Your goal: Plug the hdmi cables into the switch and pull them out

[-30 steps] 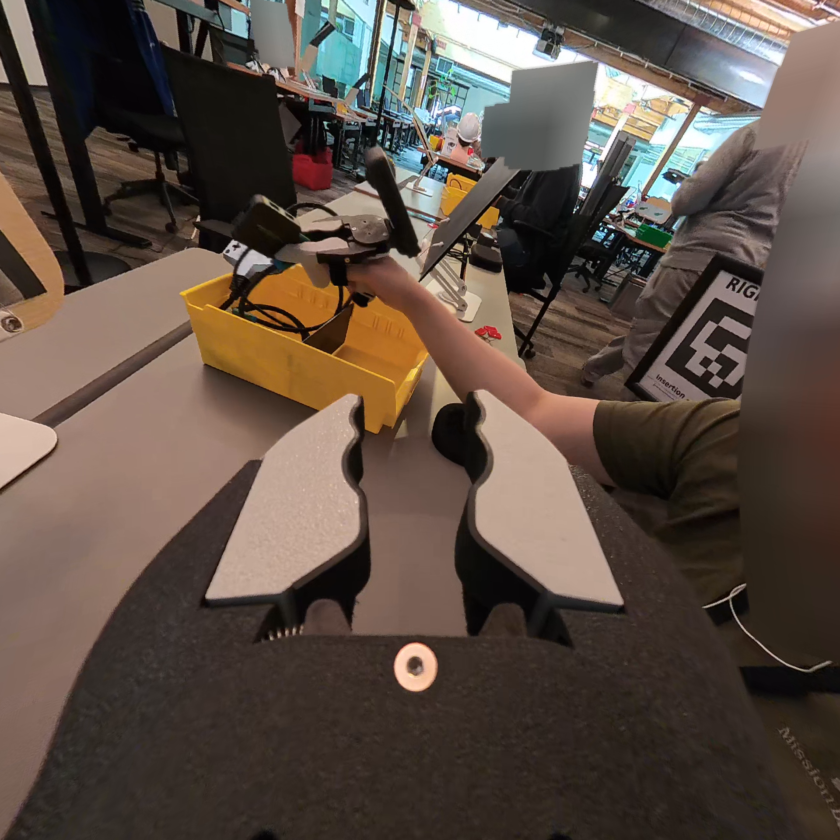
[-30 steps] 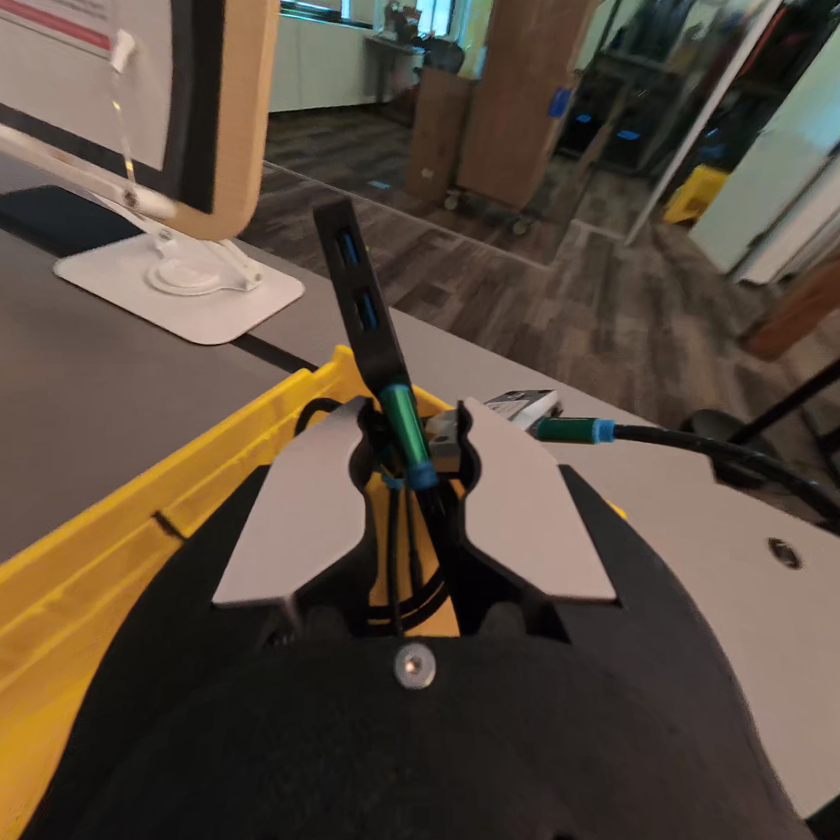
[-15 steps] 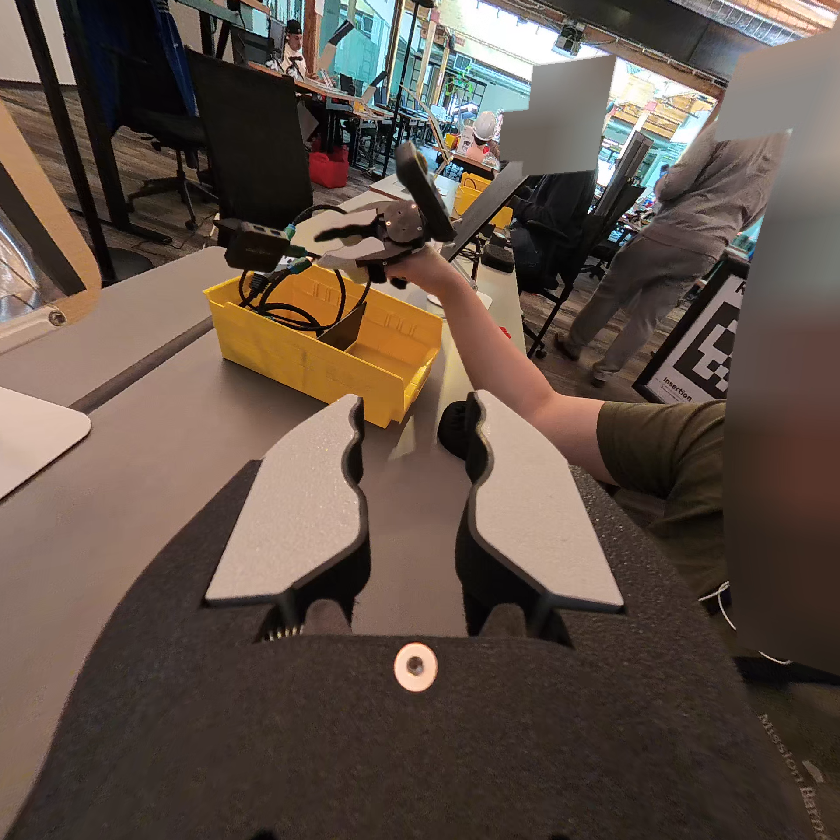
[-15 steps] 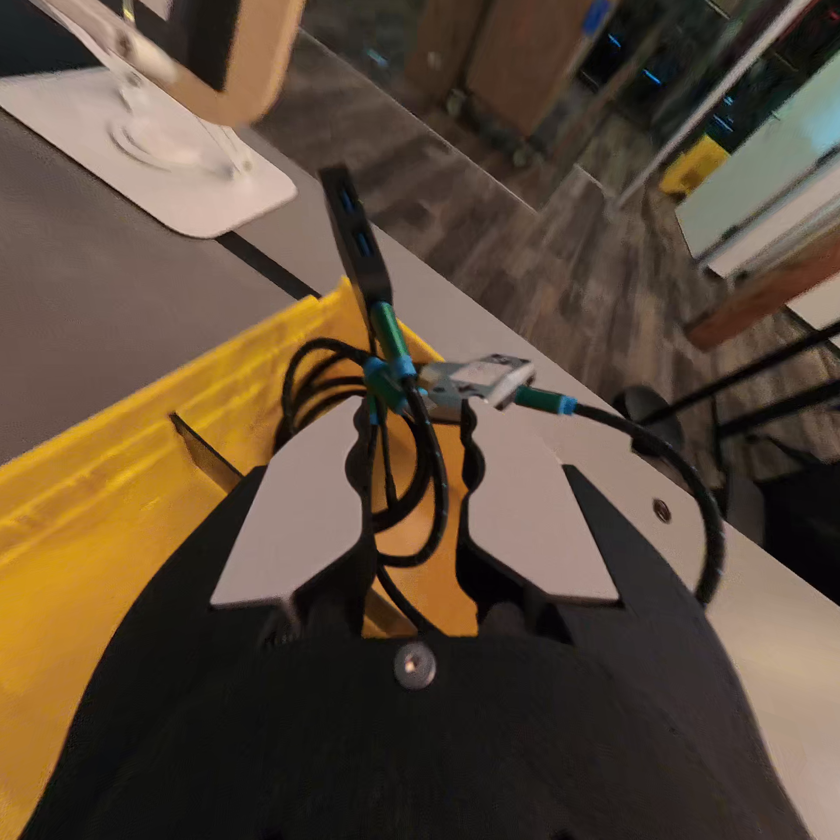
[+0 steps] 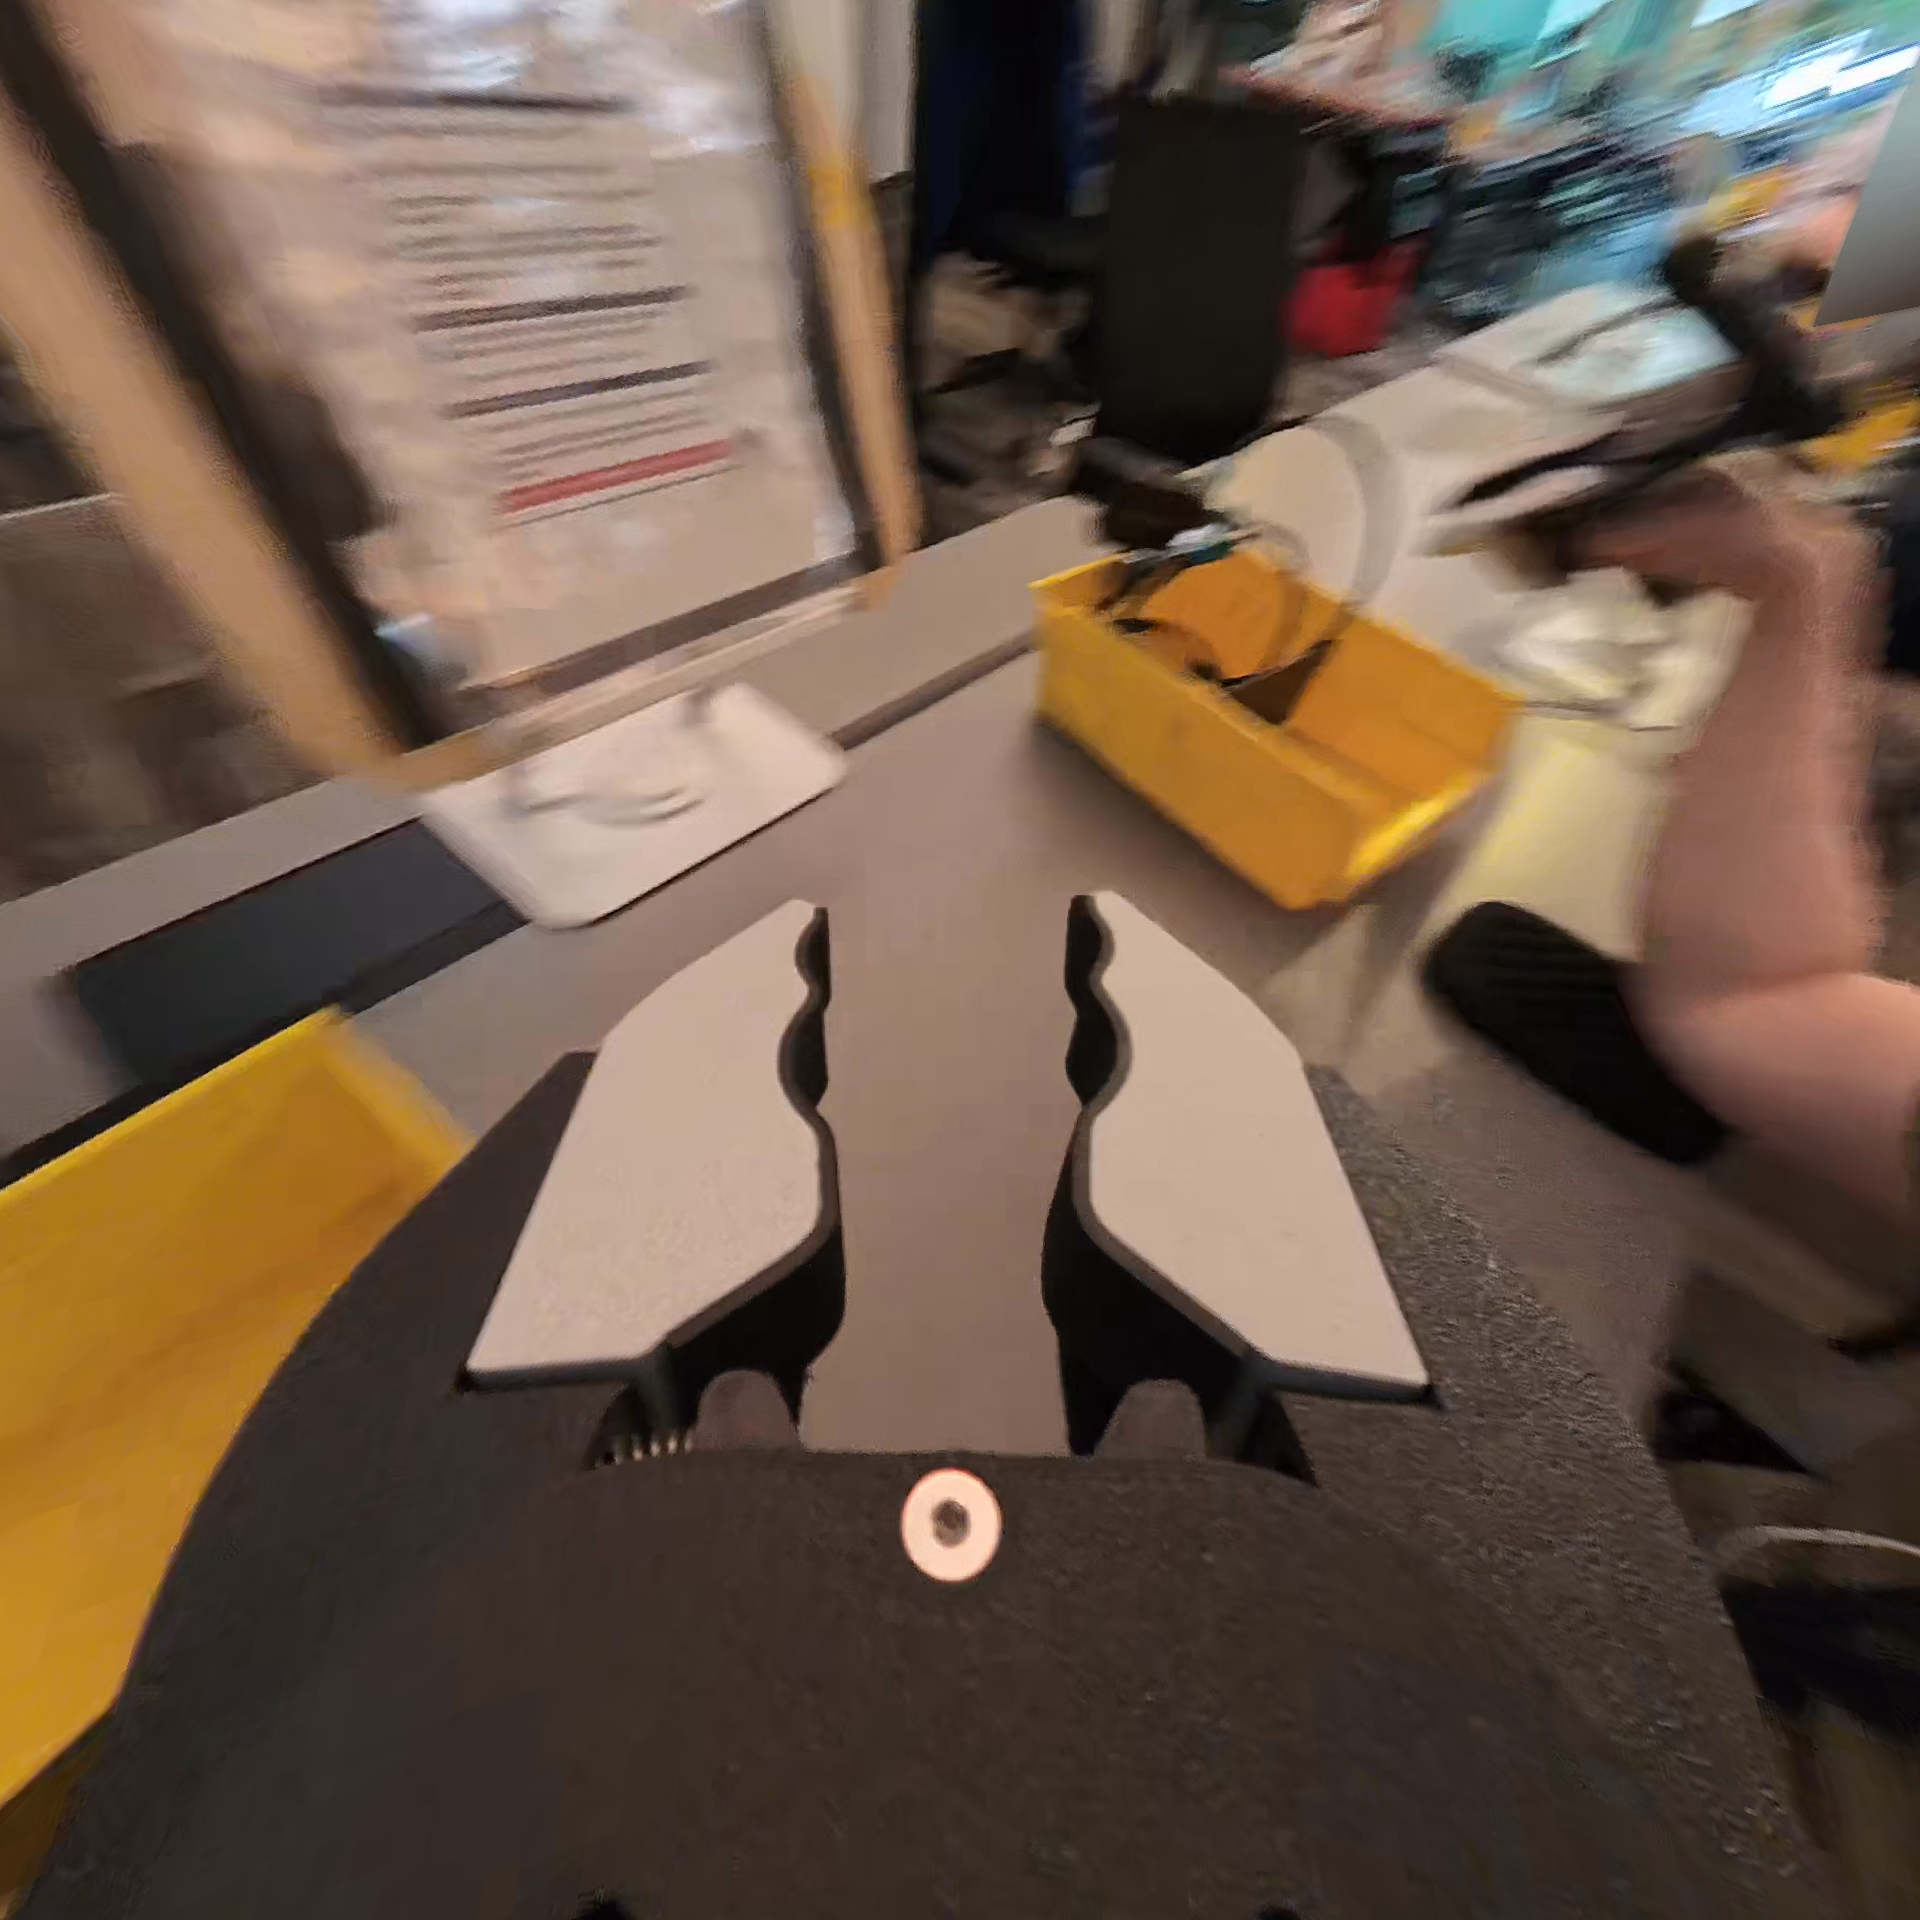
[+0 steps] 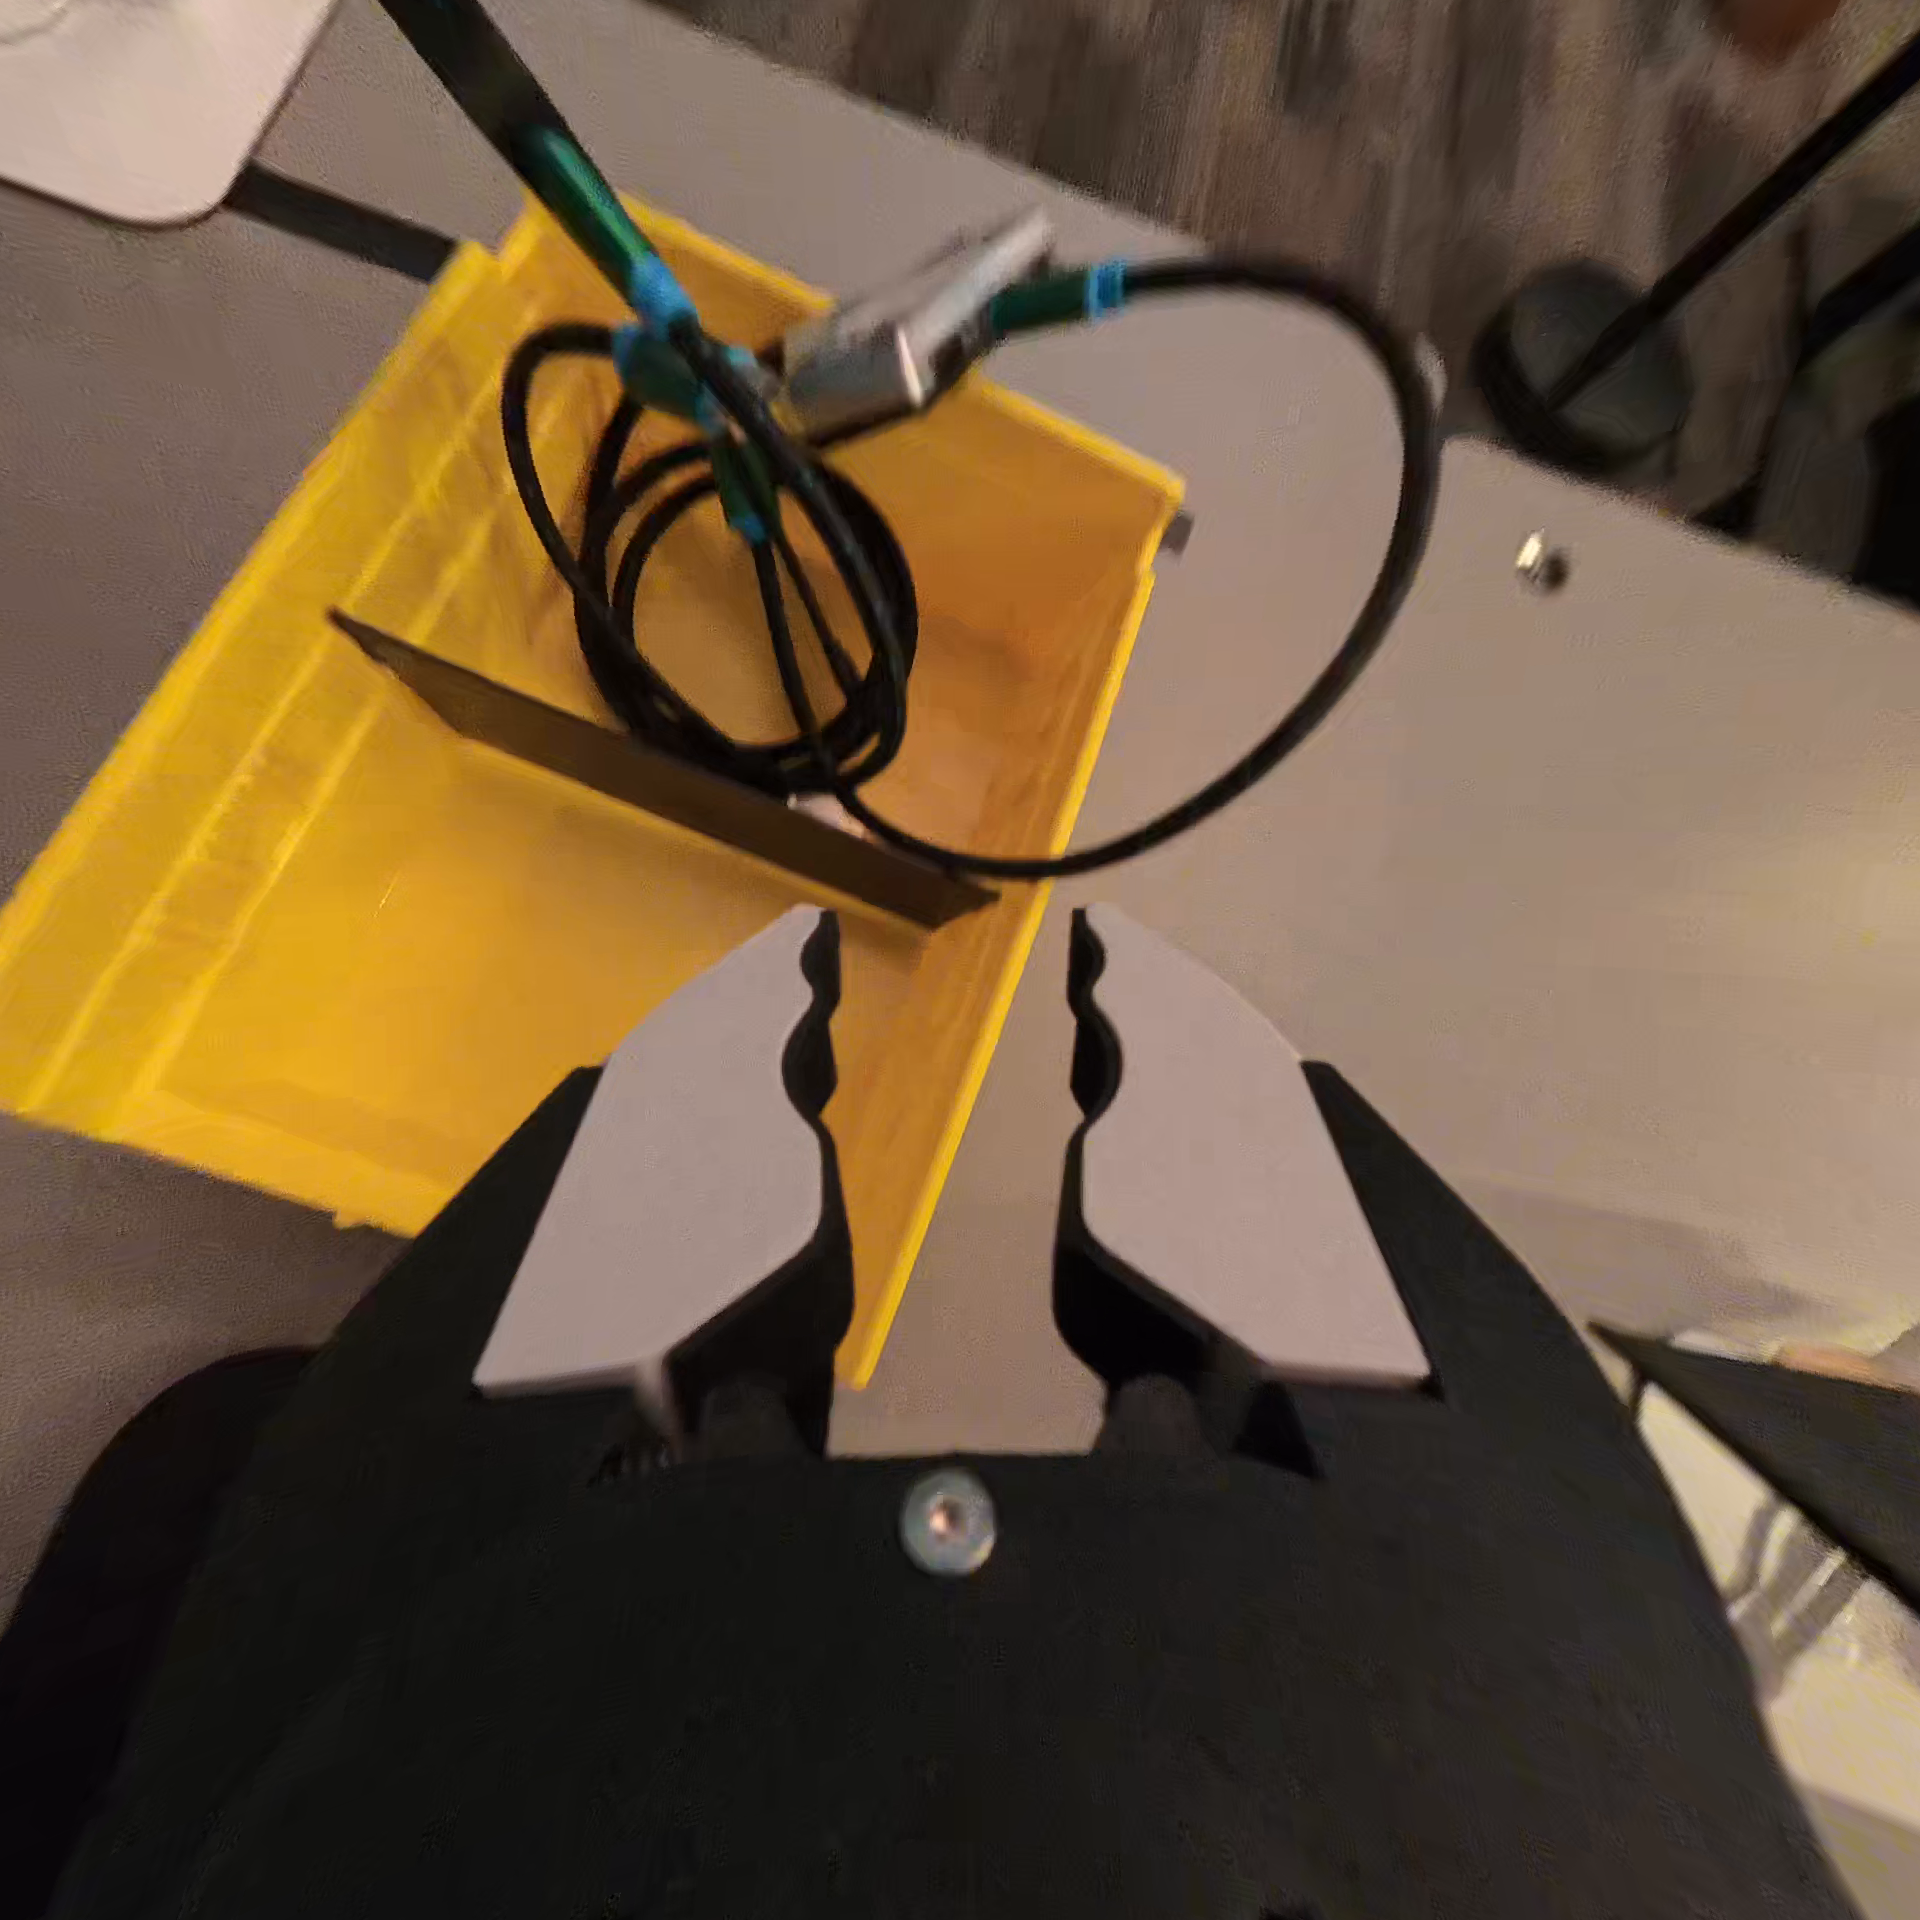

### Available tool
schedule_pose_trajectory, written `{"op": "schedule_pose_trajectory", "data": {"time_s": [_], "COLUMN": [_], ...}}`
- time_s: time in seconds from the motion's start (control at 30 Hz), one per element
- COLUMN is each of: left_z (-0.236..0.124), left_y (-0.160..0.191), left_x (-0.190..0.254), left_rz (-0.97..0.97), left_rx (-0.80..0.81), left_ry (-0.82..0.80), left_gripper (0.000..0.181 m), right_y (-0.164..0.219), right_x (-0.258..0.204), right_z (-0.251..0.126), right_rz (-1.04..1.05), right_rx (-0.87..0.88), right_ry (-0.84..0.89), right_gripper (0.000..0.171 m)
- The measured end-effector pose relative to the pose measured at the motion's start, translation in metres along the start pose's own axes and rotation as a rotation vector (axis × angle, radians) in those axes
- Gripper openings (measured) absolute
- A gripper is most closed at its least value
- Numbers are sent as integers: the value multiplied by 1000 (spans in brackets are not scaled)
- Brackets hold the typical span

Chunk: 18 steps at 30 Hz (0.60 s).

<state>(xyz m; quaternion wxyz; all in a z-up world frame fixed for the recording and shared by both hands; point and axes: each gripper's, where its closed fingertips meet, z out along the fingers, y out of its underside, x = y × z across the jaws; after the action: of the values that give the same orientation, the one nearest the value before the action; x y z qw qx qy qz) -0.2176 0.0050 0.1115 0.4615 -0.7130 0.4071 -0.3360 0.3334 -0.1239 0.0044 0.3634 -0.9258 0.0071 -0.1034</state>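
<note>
right gripper [image 6: 948, 925] now released, no longer pinching the cables | switch [image 6: 488, 78] and cables [image 6: 727, 582] at 11 o'clock over yellow bin [image 6: 260, 831], far compartment | left gripper [image 5: 948, 925] open, empty | regrasp needed, I judge

Right gripper [image 6: 948, 925] open and empty above yellow bin [image 6: 260, 883] edge; black cables [image 6: 727, 623] coiled beyond black divider [image 6: 644, 769], silver connector [image 6: 904, 332] overhanging.

yellow bins [image 5: 1262, 743] [image 5: 156, 1236]: 2 | tongs [image 5: 948, 925] [image 6: 948, 925]: 2 | divider [image 6: 644, 769]: 1
</note>
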Motion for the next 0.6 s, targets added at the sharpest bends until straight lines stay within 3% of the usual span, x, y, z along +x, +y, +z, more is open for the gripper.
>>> {"op": "schedule_pose_trajectory", "data": {"time_s": [0.1,0.17,0.4,0.53,0.6], "left_z": [-44,-76,-113,-125,-128], "left_y": [42,81,167,206,222], "left_x": [-90,-136,-208,-227,-232], "left_rz": [-75,-167,-405,-492,-545], "left_rx": [-194,-366,-618,-715,-741], "left_ry": [-480,-704,-827,-836,-815], "left_gripper": [51,57,56,56,55], "right_y": [47,56,95,110,110], "right_x": [4,1,-8,-17,-21], "right_z": [6,20,67,78,78], "right_rz": [121,158,203,210,220], "right_rx": [-203,-227,-444,-522,-523], "right_ry": [-42,-111,-168,-235,-270], "right_gripper": [50,53,46,12,11]}}
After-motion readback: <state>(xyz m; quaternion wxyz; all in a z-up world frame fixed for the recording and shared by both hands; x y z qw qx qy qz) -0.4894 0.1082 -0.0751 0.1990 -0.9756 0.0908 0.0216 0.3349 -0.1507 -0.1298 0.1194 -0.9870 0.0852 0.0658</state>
